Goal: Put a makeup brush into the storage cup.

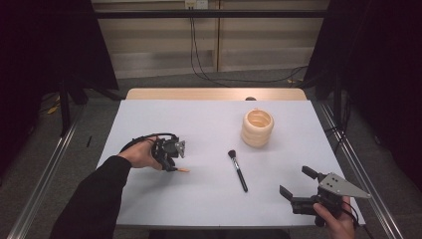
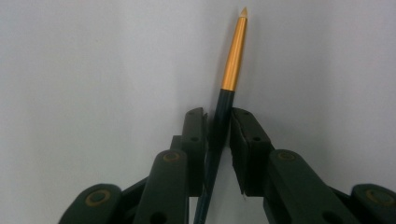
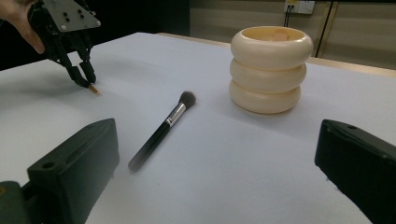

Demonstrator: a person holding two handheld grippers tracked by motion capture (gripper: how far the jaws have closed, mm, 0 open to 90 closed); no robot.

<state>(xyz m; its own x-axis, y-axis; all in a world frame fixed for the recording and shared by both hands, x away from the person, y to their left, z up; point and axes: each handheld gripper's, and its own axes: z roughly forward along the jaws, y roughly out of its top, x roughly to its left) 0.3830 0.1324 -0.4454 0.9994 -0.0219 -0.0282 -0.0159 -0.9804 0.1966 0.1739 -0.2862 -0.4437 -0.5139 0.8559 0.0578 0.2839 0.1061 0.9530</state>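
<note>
Right gripper (image 1: 297, 185) near the table's (image 1: 209, 199) front right corner, jaws wide, holding nothing; makeup brush (image 1: 238, 170) mid-table; left gripper (image 1: 175, 167) toward the left edge, clamped on a thin brush (image 2: 229, 88); ringed pot (image 1: 257, 127) farthest back

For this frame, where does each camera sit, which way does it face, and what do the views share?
High view: above the person's side, looking forward and down on the table; both forearms enter below.
Left gripper view: rides the left gripper, looking along its jaws clamping a thin brush.
Right gripper view: on the right gripper, facing the makeup brush and ringed holder.
Shared: all show the thin brush.
</note>
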